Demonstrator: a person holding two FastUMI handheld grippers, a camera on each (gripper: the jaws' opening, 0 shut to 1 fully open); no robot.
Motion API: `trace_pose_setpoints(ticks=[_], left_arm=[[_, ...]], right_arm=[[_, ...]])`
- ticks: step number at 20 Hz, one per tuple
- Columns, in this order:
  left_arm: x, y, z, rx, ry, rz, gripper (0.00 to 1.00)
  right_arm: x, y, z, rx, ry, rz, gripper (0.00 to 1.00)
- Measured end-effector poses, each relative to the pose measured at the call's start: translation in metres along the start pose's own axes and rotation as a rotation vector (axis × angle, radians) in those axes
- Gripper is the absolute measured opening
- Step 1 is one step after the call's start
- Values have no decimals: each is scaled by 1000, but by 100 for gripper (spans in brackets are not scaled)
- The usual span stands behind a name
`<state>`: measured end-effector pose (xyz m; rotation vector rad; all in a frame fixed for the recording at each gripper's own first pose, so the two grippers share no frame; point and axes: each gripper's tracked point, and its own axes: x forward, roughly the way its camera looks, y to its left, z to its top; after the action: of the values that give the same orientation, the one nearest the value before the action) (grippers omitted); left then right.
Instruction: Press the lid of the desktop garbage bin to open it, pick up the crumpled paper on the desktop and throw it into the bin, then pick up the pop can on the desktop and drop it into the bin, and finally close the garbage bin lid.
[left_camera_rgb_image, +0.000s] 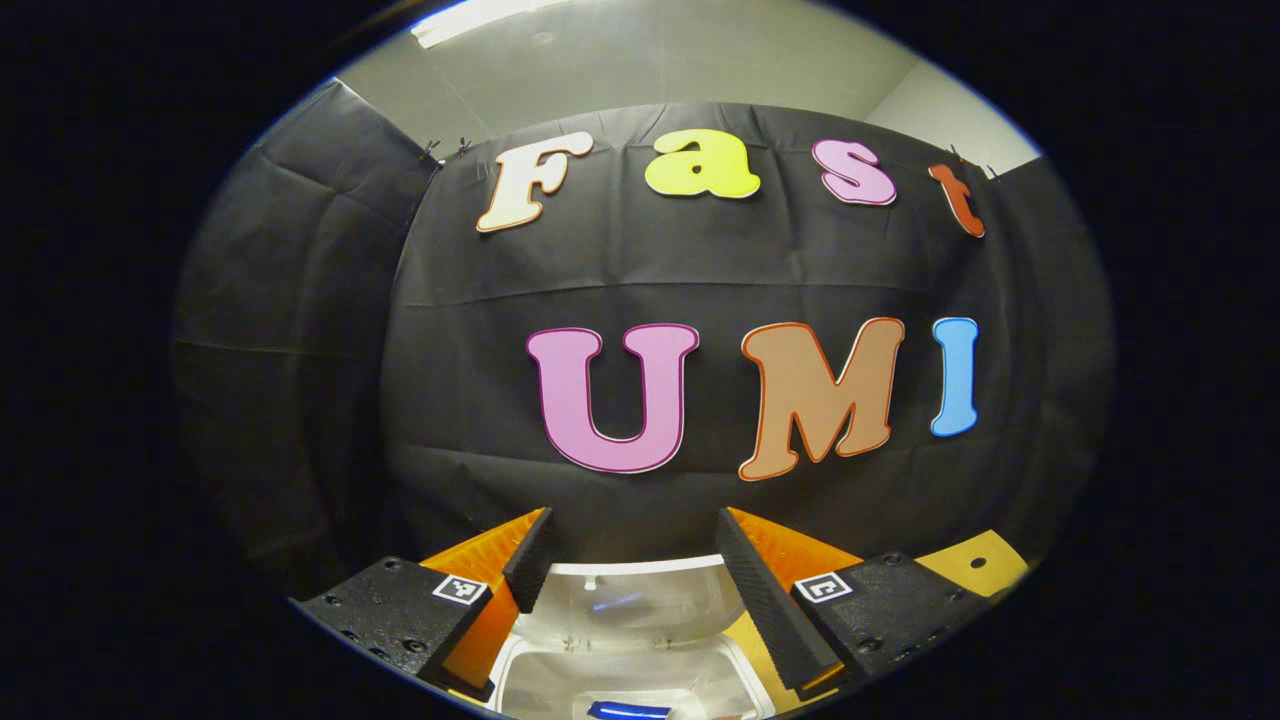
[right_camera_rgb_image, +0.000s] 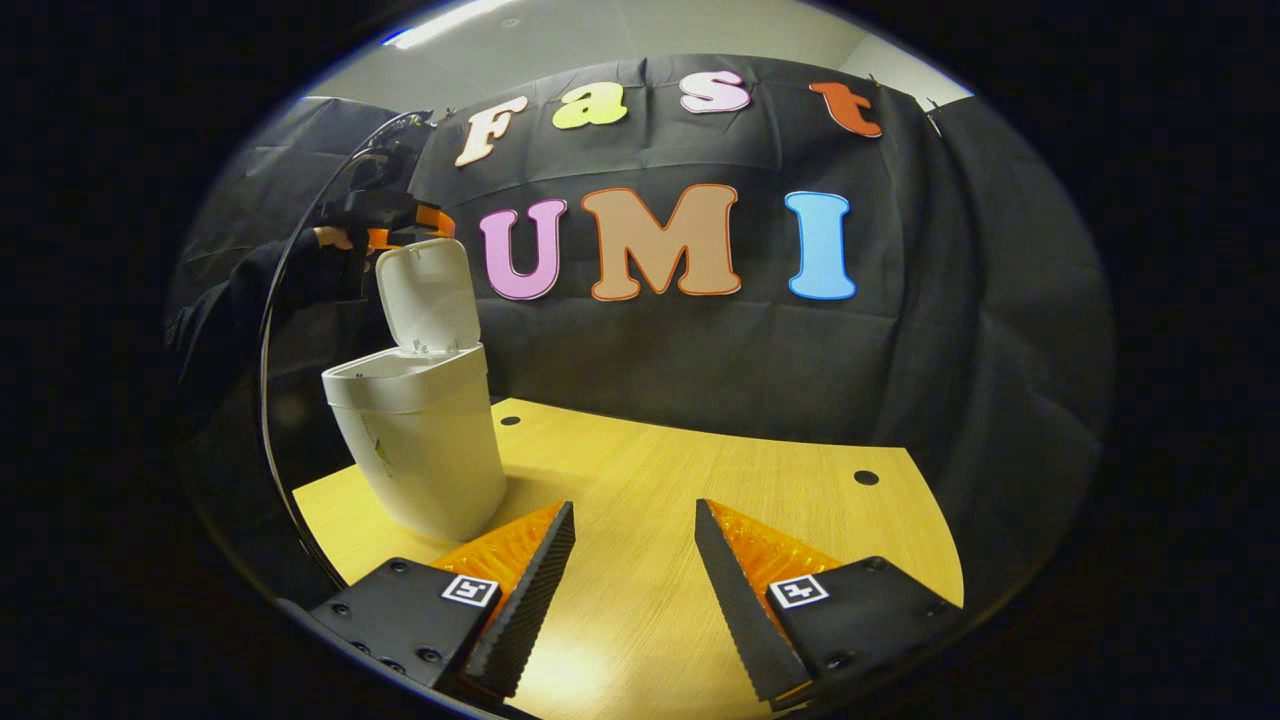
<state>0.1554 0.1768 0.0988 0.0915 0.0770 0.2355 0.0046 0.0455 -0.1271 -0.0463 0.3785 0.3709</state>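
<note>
The garbage bin (right_camera_rgb_image: 415, 450) stands on the table (right_camera_rgb_image: 700, 480) with its lid (right_camera_rgb_image: 428, 295) swung up and standing nearly upright at the back of the rim. In the left gripper view, the left gripper (left_camera_rgb_image: 632, 560) hovers just above the bin's open mouth, jaws apart and holding nothing. Inside the bin, a blue object (left_camera_rgb_image: 628, 711) lies low down, possibly the pop can, though too little shows to be sure. In the right gripper view the left gripper (right_camera_rgb_image: 400, 215) sits just above and behind the raised lid, held by a hand (right_camera_rgb_image: 335, 238) in a dark sleeve. The right gripper (right_camera_rgb_image: 632, 575) waits over bare table to the right of the bin, jaws apart and empty.

Judging by this, closing the lid is the step left. The lid looks like thin, light, smooth plastic on a hinge; it should tip forward with little force. A push on its upper back edge, far from the hinge, suits better than a pinch. The bin itself seems light and could slide or tip if pressed hard.
</note>
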Motion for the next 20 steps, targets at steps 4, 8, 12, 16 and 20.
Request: trace_pose_setpoints(ticks=[4,8,12,16,20], left_arm=[[-29,-3,-10,-25,6,5,95],[-52,-4,-25,-43,26,9,94],[-74,-3,-44,-60,53,23,92],[-92,-4,-67,-73,80,38,91],[-100,-7,-86,-53,106,35,90]], right_arm=[[5,6,1,-13,3,31,83],[5,7,0,-20,6,49,83],[4,8,0,-31,6,60,87],[2,12,0,-33,4,72,83],[1,15,-2,-41,9,81,83]])
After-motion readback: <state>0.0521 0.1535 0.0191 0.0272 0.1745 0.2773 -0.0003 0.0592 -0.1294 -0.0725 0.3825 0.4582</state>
